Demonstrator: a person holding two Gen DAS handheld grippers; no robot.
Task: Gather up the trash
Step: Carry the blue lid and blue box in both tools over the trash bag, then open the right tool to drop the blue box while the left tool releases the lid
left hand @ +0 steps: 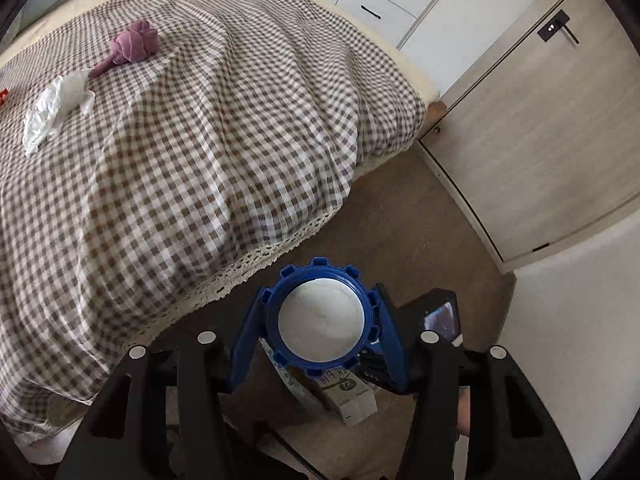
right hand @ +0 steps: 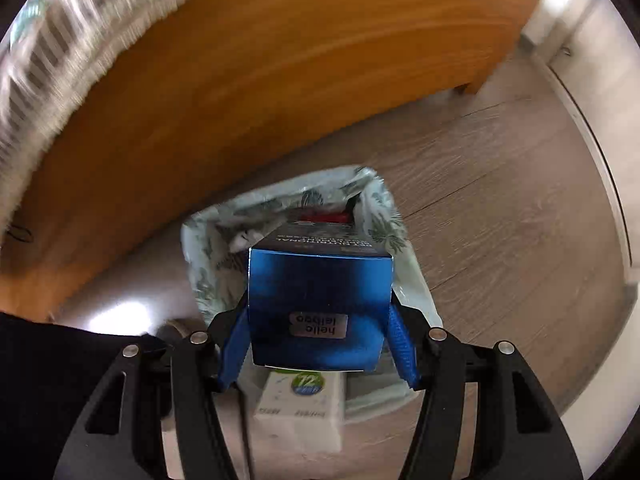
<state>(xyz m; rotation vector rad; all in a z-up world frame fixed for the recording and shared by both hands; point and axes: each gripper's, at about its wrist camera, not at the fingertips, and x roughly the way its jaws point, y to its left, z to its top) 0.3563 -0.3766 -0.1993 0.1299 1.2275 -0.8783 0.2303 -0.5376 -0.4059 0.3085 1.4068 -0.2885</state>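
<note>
**Holding two pieces of trash above the bag, with more left on the bed**

Looking along the left gripper [left hand: 322, 316], its two blue fingers are clamped on one round blue lid [left hand: 321, 317], white face toward the camera. Below the fingers lies one white carton [left hand: 344, 394], seemingly already dropped. Far ahead and to the left, on the checked bedspread [left hand: 192, 132], sit one crumpled white tissue [left hand: 56, 110] and one purple wad [left hand: 134, 45]; a red scrap shows at the left edge, too cut off to identify. The lid is gripped only by its ribbed rim, so I judge a slight slackening could let it roll out and away across the floor.

Along the right gripper [right hand: 318, 312], the fingers are closed on one blue box [right hand: 318, 304]. One leaf-printed trash bag [right hand: 384, 216] gapes just ahead of and beneath the box, something red inside. The same white carton [right hand: 300, 404] lies under the fingers. The bag's mouth looks floppy and not much wider than the box, so a release from here could catch the rim, fold it shut, or tip the box onto the floor. This view is blurred, which suggests quick motion and makes a misaimed drop likelier.
</note>
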